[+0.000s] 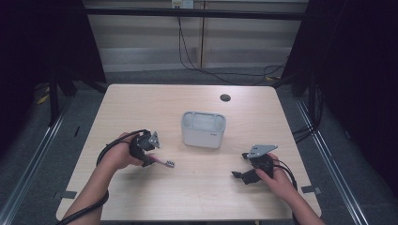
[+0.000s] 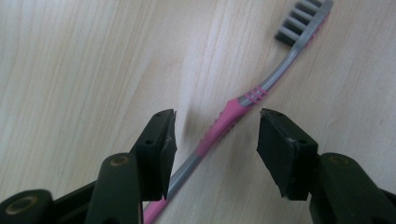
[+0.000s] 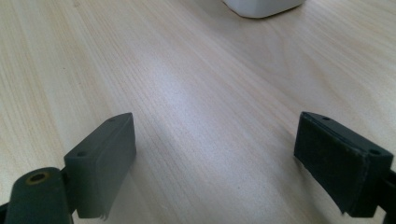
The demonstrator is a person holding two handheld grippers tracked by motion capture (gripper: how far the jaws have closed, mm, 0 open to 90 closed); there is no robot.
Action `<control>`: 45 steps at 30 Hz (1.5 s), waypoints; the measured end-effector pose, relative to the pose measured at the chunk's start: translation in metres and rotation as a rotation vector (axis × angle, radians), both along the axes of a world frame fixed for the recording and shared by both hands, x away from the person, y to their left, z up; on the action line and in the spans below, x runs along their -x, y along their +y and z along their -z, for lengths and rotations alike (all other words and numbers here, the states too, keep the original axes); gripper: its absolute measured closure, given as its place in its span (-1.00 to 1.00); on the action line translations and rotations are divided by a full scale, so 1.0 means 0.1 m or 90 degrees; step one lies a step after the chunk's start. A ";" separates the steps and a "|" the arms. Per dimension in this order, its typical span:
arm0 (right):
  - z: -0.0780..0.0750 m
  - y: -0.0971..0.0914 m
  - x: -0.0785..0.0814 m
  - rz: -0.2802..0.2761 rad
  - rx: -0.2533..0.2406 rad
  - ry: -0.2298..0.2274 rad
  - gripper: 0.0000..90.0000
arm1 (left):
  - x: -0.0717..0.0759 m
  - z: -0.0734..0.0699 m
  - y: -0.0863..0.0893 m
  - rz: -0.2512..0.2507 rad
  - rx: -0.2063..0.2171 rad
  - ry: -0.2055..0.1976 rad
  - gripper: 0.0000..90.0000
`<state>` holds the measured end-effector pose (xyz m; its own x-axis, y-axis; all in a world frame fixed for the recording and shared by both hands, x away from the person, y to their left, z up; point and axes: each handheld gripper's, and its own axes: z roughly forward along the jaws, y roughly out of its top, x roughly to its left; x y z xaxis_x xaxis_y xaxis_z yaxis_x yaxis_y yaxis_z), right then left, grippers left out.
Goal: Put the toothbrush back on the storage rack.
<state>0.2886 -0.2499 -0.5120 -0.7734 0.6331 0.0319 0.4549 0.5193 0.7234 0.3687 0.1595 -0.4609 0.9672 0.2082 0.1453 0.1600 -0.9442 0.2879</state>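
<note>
On the pale wood-grain counter [image 1: 141, 108], a slim pink/grey plastic toothbrush [image 2: 224, 123] w/ dark bristles is lying between the spread left tool [image 2: 215, 135]; right tool [image 3: 215, 154] is also standing spread.

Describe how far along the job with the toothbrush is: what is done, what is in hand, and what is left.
Done: the left tool straddles the toothbrush, which lies flat on the table.
In hand: its jaws stand apart with the pink handle between them, not yet gripped.
Left: closing, lifting and probably carrying it to the white holder. The right tool rests open, apart from it all.
</note>
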 end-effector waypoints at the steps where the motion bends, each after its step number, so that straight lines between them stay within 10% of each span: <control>1: 0.00 0.00 0.00 0.001 0.000 0.001 -0.73 | 0.00 0.00 -0.01 0.002 0.004 0.000 0.04; 26: 0.00 0.00 0.00 -0.001 0.000 0.000 -0.73 | 0.10 0.05 -0.22 0.031 -0.037 0.095 0.66; 36: 0.00 0.00 0.00 -0.001 0.000 0.000 -0.73 | 0.12 0.06 -0.25 -0.095 0.007 0.172 0.78; 45: 0.00 0.00 0.00 -0.002 0.000 0.000 -0.73 | 0.11 0.00 -0.23 -0.138 0.033 0.185 0.79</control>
